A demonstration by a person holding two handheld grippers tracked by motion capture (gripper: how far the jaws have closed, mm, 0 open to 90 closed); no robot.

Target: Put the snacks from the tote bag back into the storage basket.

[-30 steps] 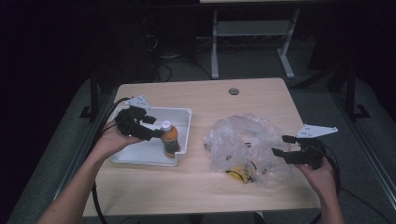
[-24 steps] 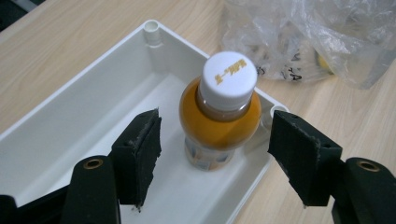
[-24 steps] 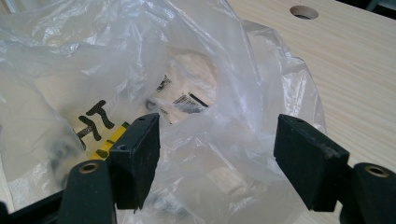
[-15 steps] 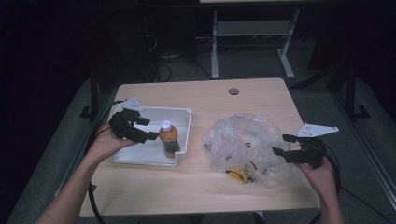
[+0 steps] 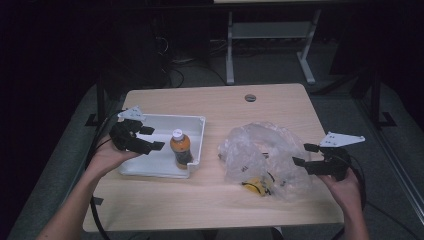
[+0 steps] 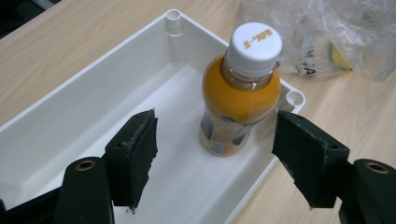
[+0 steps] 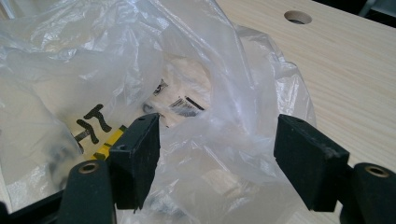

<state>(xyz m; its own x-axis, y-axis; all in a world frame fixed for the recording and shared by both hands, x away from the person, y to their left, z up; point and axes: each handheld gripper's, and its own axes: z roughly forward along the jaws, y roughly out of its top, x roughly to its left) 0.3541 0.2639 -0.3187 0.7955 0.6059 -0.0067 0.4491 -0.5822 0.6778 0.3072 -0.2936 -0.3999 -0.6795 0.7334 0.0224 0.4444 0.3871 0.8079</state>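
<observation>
On the left of the wooden table [image 5: 215, 107] we see the left gripper [image 5: 146, 138] held over the near-left part of a white tray [image 5: 195, 121], its two black jaws spread wide with nothing between the pads; those jaws have just been opening, and the frames show no object in their gap. An orange drink bottle [image 5: 181, 148] with a white cap stands upright inside the tray, close to its right wall, apart from that gripper and just ahead of its jaws in the left gripper view [image 6: 240, 91]. We judge the bottle's placing in the tray to be done, with the left hand clear of it. Moving right, a crumpled clear plastic bag [image 5: 262, 152] lies on the table beside the tray, with yellow and printed items showing through it. At the far right, the right gripper [image 5: 306, 155] sits at the bag's edge, jaws apart, loose film [image 7: 215, 140] bulging between them but not pinched. The next move, as we read it, calls for the right jaws to close on the film and hold the bag steady while the left reaches in for another item.
</observation>
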